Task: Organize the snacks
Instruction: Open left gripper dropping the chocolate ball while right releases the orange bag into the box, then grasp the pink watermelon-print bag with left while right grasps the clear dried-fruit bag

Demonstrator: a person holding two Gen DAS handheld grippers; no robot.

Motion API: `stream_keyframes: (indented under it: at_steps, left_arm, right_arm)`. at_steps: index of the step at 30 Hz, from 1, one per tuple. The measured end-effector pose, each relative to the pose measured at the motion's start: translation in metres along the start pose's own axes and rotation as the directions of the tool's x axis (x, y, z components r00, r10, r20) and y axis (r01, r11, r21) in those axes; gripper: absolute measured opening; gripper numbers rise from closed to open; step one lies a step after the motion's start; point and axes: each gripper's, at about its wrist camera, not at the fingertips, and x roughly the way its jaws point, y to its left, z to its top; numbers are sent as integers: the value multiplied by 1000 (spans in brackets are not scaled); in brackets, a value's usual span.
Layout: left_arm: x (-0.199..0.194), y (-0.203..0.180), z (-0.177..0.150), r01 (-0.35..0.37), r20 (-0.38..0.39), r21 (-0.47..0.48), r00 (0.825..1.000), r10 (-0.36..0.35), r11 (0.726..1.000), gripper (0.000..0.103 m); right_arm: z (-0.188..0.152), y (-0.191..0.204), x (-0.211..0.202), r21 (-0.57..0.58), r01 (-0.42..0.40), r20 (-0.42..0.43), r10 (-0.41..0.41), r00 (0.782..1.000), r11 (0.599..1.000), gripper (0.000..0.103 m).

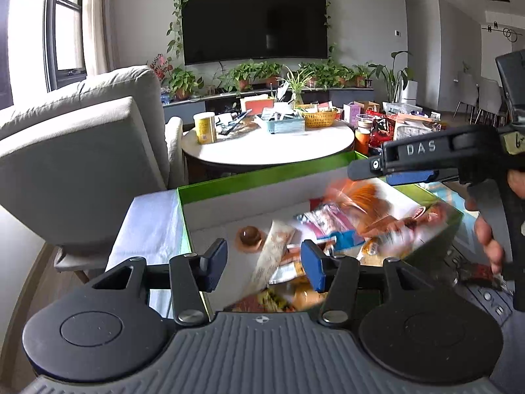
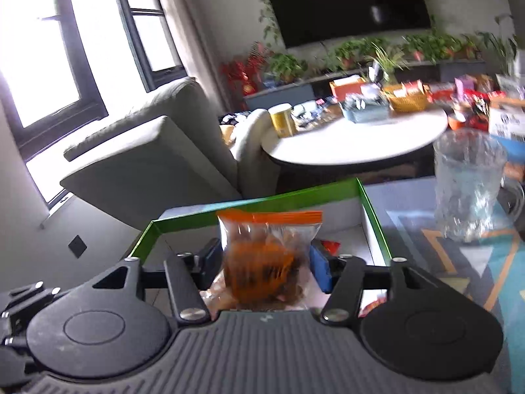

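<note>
Behind, a round white bench [image 2: 354, 151] is blurring; my right tongs [image 2: 265, 262] are gripping the orange-topped clear snack bag [image 2: 265, 256] over the green-rimmed box [image 2: 262, 202]; I'm lowering slowly, my left tongs [image 1: 262, 262] gaping empty.

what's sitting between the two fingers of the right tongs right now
A clear snack bag with an orange zip strip, holding brown and orange snacks, stands between the right tongs' fingers above the green box, as the right wrist view shows.

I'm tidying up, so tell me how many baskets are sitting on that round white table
2. A blue-grey basket sits near the middle of the round white table, and a yellow woven basket stands just right of it. Clutter behind may hide others.
</note>
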Motion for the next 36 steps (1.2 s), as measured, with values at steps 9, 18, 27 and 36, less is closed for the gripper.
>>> stream_keyframes:
  at_steps: [9,18,27,36]
  left_arm:
    - [-23,-19,-11,191,-31,48,981,-189,980,54]
    - [-21,-42,-29,186,-97,86,979,-178,979,66]
    - [-11,-51,-38,206,-138,71,971,-195,976,66]
    - [-5,-52,-40,224,-165,16,962,-218,975,66]
  right_arm:
    - [-3,-8,-27,43,19,8,-19,1000,999,40]
    - [-26,-24,-71,7,95,17,-95,995,995,40]
    - [-73,-60,-114,28,226,-20,-226,974,974,41]
    - [-99,-67,-105,-2,262,-103,-261,960,965,41]
